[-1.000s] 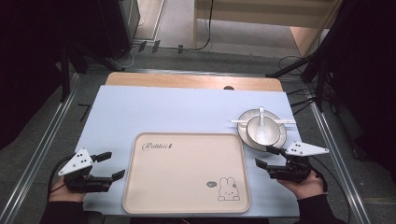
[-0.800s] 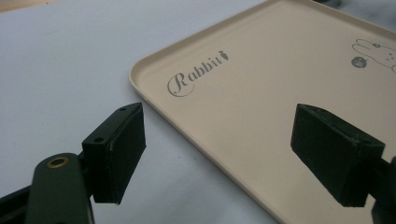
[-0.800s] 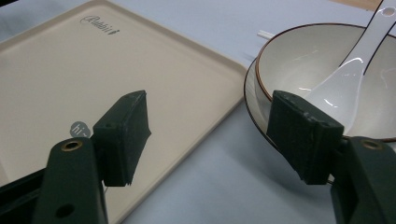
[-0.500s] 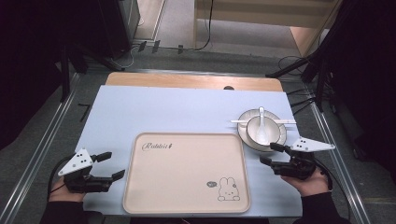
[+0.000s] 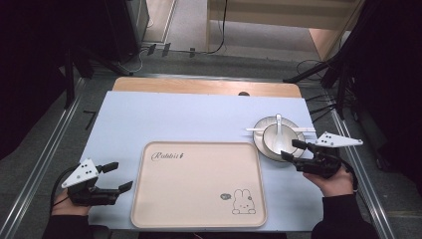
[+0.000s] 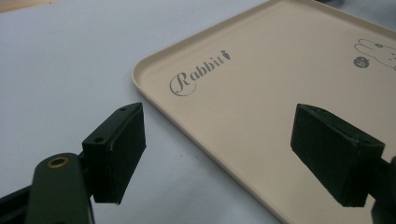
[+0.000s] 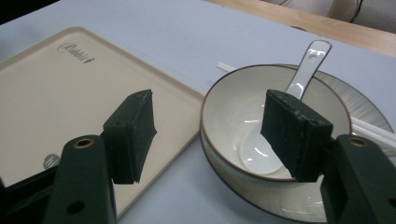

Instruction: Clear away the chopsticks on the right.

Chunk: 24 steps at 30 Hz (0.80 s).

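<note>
Pale-blue table [image 5: 199, 117]: right claw [image 7: 210, 135] wide open, jaws straddling bowl [image 7: 233, 107] near rim; left claw [image 6: 219, 154] open, far side of tray [image 5: 199, 184].

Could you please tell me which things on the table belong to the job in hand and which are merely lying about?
In the job:
- bowl, between the open jaws of the right gripper
- spoon lying in the bowl
- plate under the bowl
- tray, beside the open left gripper

Lying about:
- white chopsticks across the plate
- blue table mat
</note>
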Each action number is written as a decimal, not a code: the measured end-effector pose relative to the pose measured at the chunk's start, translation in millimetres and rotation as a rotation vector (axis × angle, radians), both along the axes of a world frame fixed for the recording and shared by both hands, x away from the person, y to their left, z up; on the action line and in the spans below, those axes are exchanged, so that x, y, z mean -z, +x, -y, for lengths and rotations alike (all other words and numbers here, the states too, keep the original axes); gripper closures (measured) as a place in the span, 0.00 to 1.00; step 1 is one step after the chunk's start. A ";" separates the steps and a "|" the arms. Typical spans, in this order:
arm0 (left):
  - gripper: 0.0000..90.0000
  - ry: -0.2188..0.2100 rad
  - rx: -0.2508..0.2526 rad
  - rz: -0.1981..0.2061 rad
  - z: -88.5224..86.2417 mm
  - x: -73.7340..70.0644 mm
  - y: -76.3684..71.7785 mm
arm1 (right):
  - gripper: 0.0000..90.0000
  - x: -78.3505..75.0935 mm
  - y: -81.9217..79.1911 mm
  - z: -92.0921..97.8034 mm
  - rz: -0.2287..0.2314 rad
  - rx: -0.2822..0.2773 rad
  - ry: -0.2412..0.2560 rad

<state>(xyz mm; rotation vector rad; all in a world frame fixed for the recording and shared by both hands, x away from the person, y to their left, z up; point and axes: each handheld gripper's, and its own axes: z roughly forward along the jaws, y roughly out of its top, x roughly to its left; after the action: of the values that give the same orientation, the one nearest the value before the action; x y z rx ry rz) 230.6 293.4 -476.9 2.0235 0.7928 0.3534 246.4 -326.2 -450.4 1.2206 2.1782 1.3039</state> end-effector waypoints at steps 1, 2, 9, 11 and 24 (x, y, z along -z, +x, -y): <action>0.21 0.000 -0.001 0.000 0.0 -0.1 -0.1 | 0.39 -0.7 2.0 1.2 -0.001 0.007 -0.003; 0.21 -0.001 0.000 0.002 0.0 -0.2 -0.2 | 0.39 -1.4 4.6 2.7 -0.002 0.015 -0.007; 0.21 -0.001 0.001 0.002 0.0 -0.2 -0.1 | 0.41 -4.5 22.3 13.5 -0.010 0.059 -0.018; 0.21 0.000 -0.001 0.000 0.2 -0.1 -0.1 | 0.44 -5.7 27.2 16.3 -0.006 0.068 -0.006; 0.21 -0.005 0.003 0.003 0.2 -0.1 -0.1 | 0.71 2.0 60.6 37.4 -0.066 0.134 0.001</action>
<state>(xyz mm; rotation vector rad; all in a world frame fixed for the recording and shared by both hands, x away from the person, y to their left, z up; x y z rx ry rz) 230.6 293.2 -476.8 2.0193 0.7883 0.3523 307.0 -363.6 -452.4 1.4022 2.0998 1.2271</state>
